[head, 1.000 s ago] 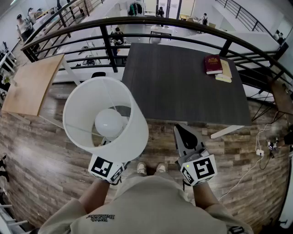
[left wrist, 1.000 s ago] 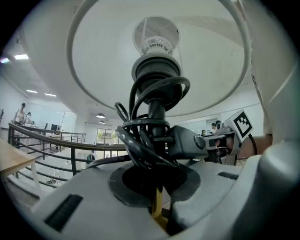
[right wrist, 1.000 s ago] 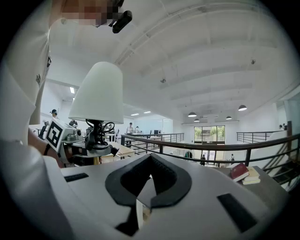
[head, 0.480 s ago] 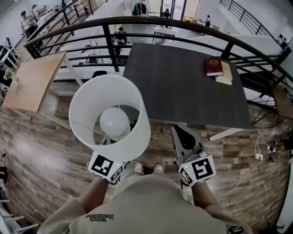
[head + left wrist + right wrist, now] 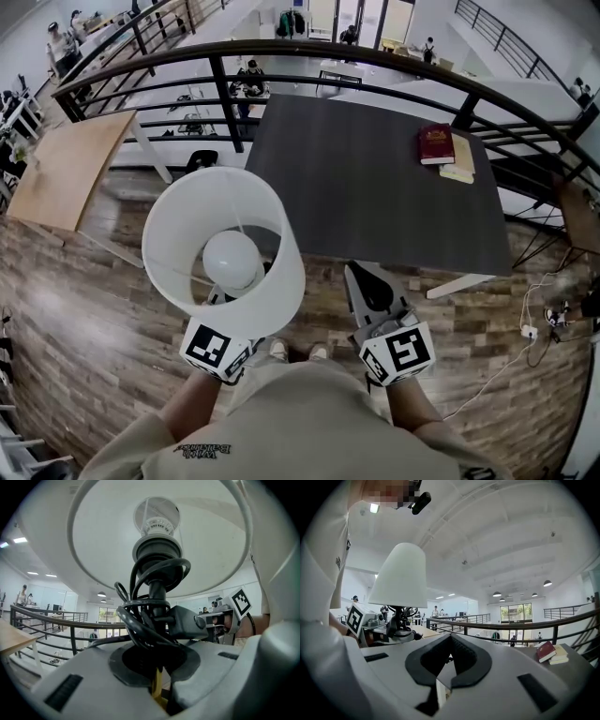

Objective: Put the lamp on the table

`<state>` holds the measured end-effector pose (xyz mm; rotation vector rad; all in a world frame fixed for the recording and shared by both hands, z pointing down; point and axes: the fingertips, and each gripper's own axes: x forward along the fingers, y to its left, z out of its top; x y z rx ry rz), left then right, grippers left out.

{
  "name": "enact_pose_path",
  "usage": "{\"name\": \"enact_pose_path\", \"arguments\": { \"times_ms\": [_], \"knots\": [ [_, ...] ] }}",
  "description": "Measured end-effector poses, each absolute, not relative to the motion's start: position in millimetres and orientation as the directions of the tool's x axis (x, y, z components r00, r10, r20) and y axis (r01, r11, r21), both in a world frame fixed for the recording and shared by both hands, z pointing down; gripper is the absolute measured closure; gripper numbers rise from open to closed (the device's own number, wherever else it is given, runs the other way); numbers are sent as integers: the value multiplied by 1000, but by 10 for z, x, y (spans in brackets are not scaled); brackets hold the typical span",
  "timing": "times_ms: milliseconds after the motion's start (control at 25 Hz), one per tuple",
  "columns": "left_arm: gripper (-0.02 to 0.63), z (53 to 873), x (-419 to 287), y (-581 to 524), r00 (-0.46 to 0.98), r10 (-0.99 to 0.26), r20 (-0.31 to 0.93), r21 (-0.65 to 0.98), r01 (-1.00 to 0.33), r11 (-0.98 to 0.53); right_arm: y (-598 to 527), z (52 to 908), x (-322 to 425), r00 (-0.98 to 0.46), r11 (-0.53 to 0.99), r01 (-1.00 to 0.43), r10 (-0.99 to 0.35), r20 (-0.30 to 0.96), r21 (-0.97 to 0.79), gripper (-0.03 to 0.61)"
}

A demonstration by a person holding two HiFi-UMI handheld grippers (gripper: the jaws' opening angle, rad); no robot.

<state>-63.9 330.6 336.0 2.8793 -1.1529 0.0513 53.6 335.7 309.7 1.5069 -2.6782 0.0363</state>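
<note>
Lamp [image 5: 223,248] brought closer to dark table [image 5: 375,187], plank floor [image 5: 94,328], black railing [image 5: 230,103]

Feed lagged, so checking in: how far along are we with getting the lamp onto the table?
Done: the lamp is picked up, its stem clamped in the left gripper. In hand: it hangs over the floor by the near left corner of the table. Left: set it on the tabletop and let go. The right gripper is shut, empty.

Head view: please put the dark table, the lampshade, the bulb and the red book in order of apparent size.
1. dark table
2. lampshade
3. bulb
4. red book
Lampshade and bulb sit nearer the camera, so they look enlarged.
</note>
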Motion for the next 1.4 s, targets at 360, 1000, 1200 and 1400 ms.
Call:
{"name": "enact_pose_path", "arguments": {
  "times_ms": [360, 1000, 1200, 1400],
  "knots": [
    [560, 3385, -309, 3343, 709, -703, 50, 29, -705, -709, 3329, 3151, 804, -561, 562, -827, -825, 66, -4, 578],
    [560, 3348, -130, 3257, 652, -758, 25, 48, -758, -650, 3151, 3191, 1044, -617, 618, -786, -785, 44, -5, 578],
    [560, 3403, -135, 3019, 651, -759, 16, 39, -759, -651, 2932, 3249, 1035, -616, 617, -787, -786, 42, 8, 578],
    [560, 3457, -178, 2613, 650, -760, 15, 46, -760, -648, 2552, 3289, 973, -621, 623, -782, -782, 52, 22, 578]
  ]
}}
